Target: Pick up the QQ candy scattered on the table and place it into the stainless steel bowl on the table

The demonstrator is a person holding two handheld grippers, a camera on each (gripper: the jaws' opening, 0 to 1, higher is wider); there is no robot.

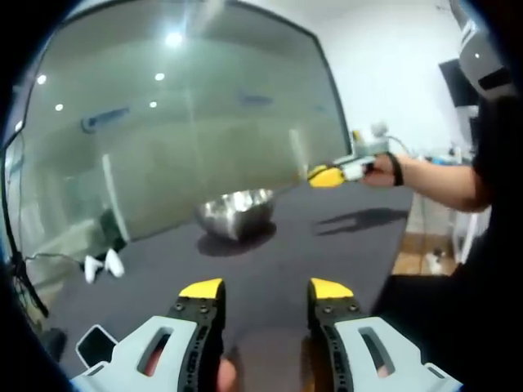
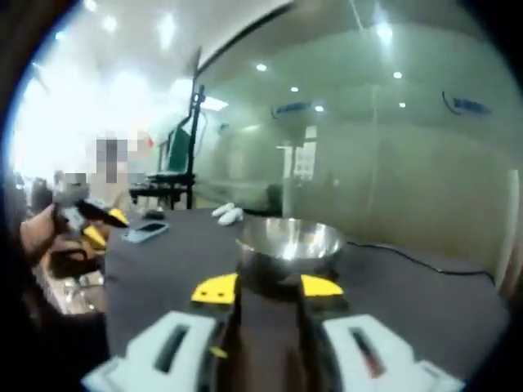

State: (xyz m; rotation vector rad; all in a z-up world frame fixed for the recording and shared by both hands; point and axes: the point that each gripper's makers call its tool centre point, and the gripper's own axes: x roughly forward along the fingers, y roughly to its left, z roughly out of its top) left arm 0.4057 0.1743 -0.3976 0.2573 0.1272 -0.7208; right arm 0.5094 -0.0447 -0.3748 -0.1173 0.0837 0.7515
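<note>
Right gripper view: right gripper (image 2: 267,287) near stainless steel bowl (image 2: 289,242)

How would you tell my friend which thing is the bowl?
Find the big dark table beside the glass wall. The stainless steel bowl sits on it. It is the round, shiny silver thing; the two small white objects nearby are dull.

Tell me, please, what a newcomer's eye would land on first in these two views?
Probably the shiny stainless steel bowl, standing alone on the dark table before a big glass wall. Next, the yellow-tipped left gripper, open in the left gripper view's foreground, and the right gripper held out over the table's far edge.
</note>
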